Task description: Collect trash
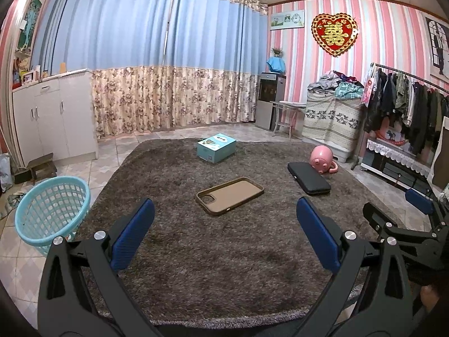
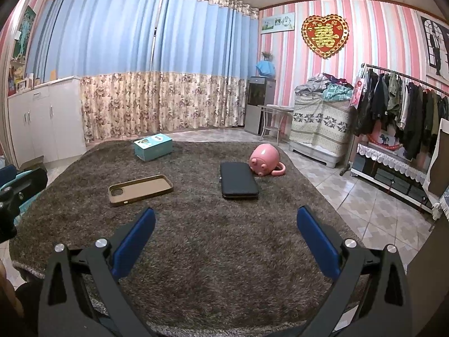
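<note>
Both grippers, left gripper and right gripper, hover with fingers spread and empty over a brown rug strewn with a phone case, black case, pink mug and teal box; a turquoise basket stands left.

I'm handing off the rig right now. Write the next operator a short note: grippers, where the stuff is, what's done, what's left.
Left gripper: open, empty, over the rug's near edge.
Right gripper: open, empty, beside it.
On the rug: phone case nearest, black case to the right, pink mug on its side just behind it, teal box at the back.
Basket: on the tiles left of the rug; no trash visible inside.
Done: nothing collected that I can see.
Left: all four items into the basket.
</note>
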Action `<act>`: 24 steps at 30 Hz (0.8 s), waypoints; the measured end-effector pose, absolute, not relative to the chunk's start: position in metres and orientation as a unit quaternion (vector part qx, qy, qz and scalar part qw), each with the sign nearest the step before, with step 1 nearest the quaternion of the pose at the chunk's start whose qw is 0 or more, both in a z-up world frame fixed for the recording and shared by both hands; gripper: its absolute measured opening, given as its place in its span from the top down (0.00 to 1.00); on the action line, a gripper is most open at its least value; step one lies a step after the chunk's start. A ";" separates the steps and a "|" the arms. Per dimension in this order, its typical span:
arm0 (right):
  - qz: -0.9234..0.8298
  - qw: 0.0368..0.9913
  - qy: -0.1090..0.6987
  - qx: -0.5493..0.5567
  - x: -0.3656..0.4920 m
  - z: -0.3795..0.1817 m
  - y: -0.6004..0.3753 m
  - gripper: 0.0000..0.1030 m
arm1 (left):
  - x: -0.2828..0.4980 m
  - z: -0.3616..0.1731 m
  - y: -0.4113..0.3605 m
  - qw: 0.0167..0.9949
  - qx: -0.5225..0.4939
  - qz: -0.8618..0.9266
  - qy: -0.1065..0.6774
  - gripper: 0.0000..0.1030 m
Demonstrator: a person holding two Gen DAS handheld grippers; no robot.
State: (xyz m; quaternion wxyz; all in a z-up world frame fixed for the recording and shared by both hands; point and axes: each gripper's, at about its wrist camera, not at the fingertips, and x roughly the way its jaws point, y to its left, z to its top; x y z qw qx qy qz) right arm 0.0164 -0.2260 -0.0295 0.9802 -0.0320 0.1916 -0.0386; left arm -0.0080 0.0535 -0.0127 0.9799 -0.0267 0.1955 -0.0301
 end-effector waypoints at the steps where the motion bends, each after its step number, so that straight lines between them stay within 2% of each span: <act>1: -0.038 0.980 0.192 -0.032 0.017 -0.030 -0.226 0.04 | -0.008 -0.013 0.054 0.980 -0.027 -0.030 0.196 0.05; 24: -0.036 0.980 0.191 -0.035 0.018 -0.037 -0.224 0.04 | -0.007 -0.012 0.054 0.979 -0.030 -0.030 0.198 0.05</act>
